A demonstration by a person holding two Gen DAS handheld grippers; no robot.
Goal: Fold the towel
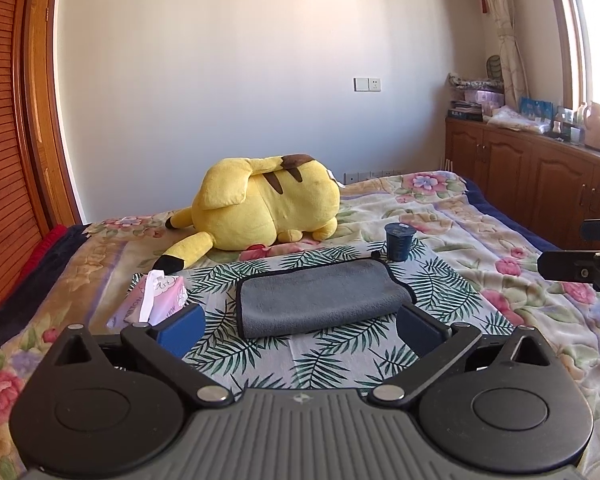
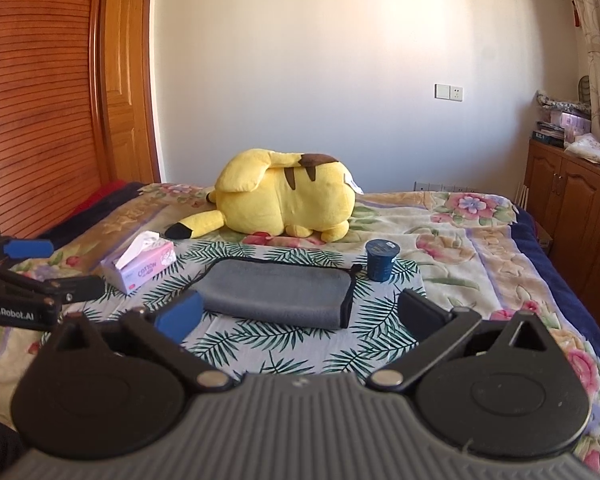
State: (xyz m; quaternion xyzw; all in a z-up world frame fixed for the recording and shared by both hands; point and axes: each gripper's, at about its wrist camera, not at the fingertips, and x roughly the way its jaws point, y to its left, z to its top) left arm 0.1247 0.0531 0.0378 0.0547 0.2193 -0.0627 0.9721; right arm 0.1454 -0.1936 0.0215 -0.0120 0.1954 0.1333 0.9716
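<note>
A grey towel (image 1: 320, 300) with a black edge lies folded on a leaf-print cloth (image 1: 332, 360) on the bed. It also shows in the right wrist view (image 2: 280, 292). My left gripper (image 1: 300, 328) is open and empty, held just in front of the towel's near edge. My right gripper (image 2: 300, 316) is open and empty, also just short of the towel. The left gripper shows at the left edge of the right wrist view (image 2: 40, 276), and the right gripper at the right edge of the left wrist view (image 1: 580, 268).
A yellow plush toy (image 1: 268, 208) lies behind the towel. A pink tissue box (image 1: 156, 300) sits to the towel's left. A dark blue cup (image 1: 398, 242) stands at its far right corner. Wooden cabinets (image 1: 540, 184) line the right wall.
</note>
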